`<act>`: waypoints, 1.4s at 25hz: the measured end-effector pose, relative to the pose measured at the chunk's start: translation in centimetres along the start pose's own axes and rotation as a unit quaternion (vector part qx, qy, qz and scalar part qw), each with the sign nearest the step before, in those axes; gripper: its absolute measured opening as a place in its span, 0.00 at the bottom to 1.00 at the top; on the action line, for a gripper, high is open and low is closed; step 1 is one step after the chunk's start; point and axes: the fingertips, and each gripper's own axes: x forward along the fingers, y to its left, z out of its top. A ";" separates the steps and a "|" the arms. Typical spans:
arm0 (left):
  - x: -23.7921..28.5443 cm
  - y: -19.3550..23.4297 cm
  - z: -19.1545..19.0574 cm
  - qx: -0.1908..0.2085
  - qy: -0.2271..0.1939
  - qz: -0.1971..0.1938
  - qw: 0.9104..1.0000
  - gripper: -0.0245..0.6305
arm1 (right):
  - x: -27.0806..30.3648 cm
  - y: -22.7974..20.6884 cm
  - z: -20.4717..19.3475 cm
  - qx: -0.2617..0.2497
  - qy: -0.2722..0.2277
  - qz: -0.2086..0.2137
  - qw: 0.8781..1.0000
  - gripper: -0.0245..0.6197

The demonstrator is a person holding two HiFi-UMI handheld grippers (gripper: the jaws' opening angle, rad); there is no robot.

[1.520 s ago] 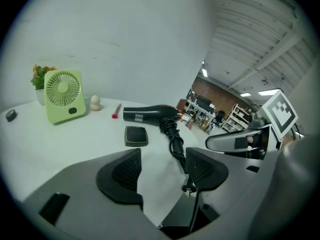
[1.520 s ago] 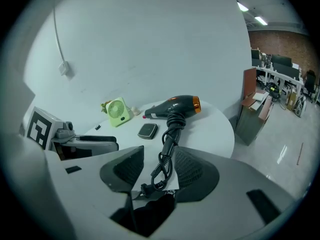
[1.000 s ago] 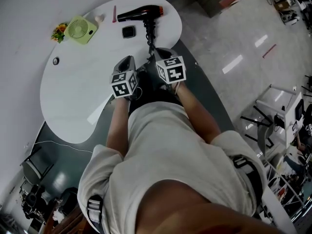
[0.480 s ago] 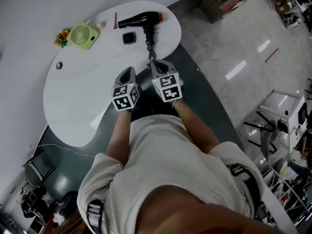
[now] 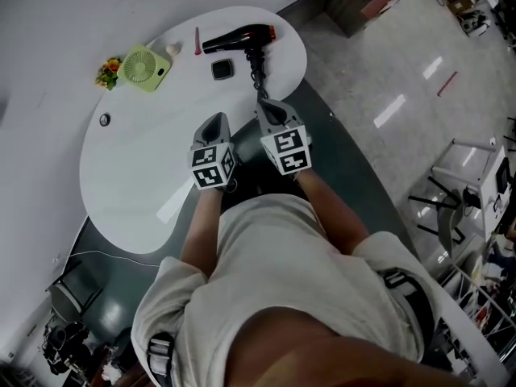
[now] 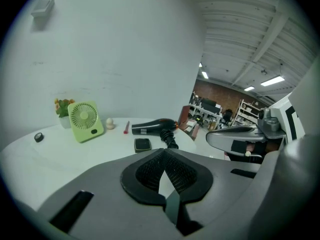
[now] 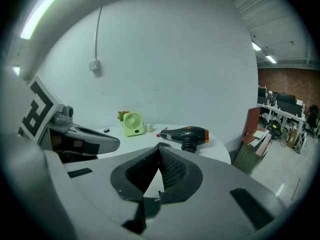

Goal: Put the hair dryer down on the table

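Holding the left tool (image 5: pixel 215 119) with its jaws pressed together, gripping nothing. Holding the right tool (image 5: pixel 271 103) the same way, jaws meeting at the tips with nothing between them. Hovering both side by side over the near edge of the bench (image 5: pixel 137 176), the right tool just beside the left tool, neither touching anything lying there.

Leaving the dryer (image 5: pixel 242 37) lying on its side on the bench, well ahead of both tools and gripped by neither, nearer the right tool's line than the left's. Lying with its nozzle turned to the left and its orange-ringed back end to the right. Trailing its cord (image 5: pixel 258 67) back toward the right tool's tip; not showing whether reaching it.

Facing, ahead of the left tool and just this side of the dryer, a small black box (image 5: pixel 222 70) lying flat. Facing, farther ahead and to the left, a green fan (image 5: pixel 143 68) standing upright, with flowers (image 5: pixel 109 71) just beyond it on the left. Showing a small white thing (image 5: pixel 172 49) and a red stick (image 5: pixel 197 40) between fan and dryer. Showing a dark round thing (image 5: pixel 104 119) alone on the bench, well to the left of the left tool.
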 end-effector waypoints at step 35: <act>-8.5 0.0 19.0 0.073 -0.224 -0.045 0.971 0.07 | -5.3 1.8 17.0 -0.062 -0.165 -0.077 0.981 0.04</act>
